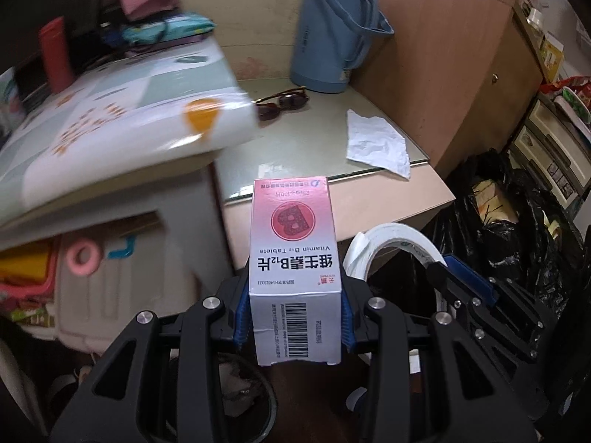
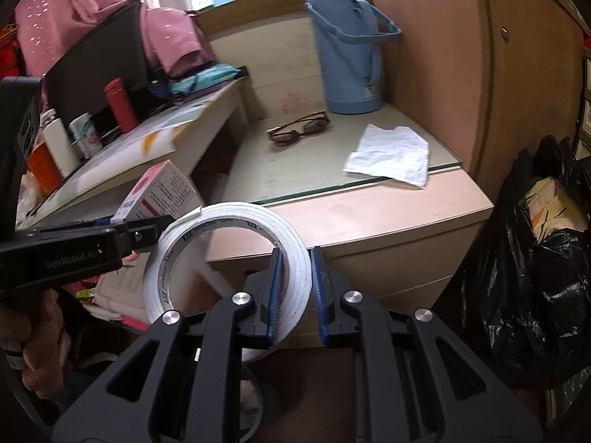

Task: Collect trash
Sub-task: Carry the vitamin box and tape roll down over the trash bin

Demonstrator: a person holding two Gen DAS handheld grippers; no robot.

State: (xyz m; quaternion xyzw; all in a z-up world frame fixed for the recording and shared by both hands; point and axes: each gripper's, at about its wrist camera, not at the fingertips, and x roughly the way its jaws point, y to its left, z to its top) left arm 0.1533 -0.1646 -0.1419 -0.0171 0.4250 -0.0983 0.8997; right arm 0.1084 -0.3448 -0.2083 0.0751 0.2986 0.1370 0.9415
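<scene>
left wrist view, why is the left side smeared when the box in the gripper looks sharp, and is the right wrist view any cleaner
Left wrist view: motion blur smears the patterned tabletop and red bottle, while the vitamin box travelling with the left gripper stays crisp. Right wrist view: cleaner, with sunglasses and tissue sharp, though the tape roll shows slight smear; fisheye bends the cabinet edges.

Low beige tabletop (image 2: 388, 214) with a greenish glass sheet (image 2: 258, 170) over most of it, front strip left bare. Blue thermos jug (image 2: 351, 48) standing upright at the back, right by the wooden cabinet side. Brown sunglasses (image 2: 300, 128) folded just in front of the jug. Crumpled white tissue (image 2: 389, 155) off to the right, its near corner hanging past the glass edge. Higher white shelf (image 2: 155, 140) to the left, with a red bottle (image 2: 119, 105) and a few small containers on it.
</scene>
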